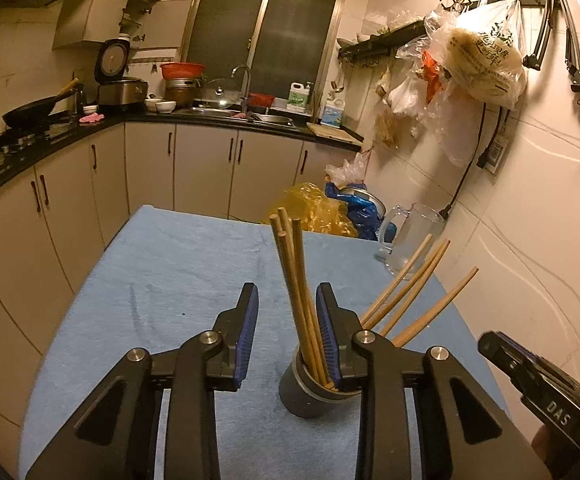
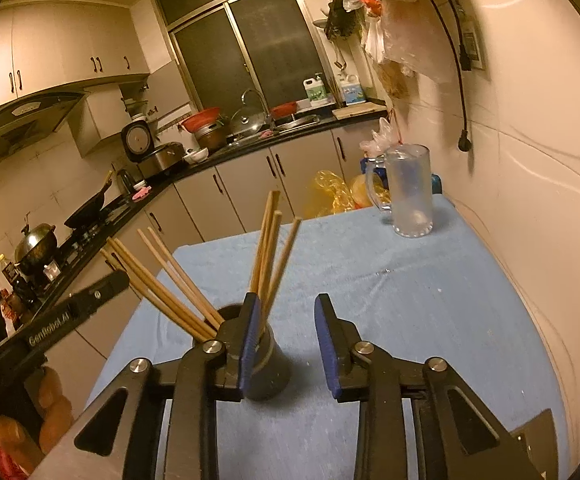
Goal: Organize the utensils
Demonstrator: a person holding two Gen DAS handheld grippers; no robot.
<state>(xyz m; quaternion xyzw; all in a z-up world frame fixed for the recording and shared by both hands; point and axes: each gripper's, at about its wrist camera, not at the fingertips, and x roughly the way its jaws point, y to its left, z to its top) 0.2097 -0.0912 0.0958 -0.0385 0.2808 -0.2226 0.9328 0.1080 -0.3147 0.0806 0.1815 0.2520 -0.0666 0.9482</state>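
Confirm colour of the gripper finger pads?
Blue, ribbed, on black fingers. Clearest on the left gripper pads in the left wrist view.

Blue-clothed table (image 1: 161,272) bearing dark chopstick holder (image 1: 310,392) and clear mug (image 2: 410,192).

We count eight wooden chopsticks (image 1: 296,280) standing in one dark holder (image 1: 310,390), one clear glass mug (image 2: 410,192) on one blue-covered table (image 2: 430,300), and two grippers (image 1: 287,332).

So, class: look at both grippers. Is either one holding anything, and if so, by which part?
Nothing is held. The left gripper and the right gripper are both open, and the chopsticks stand loose in the dark holder.
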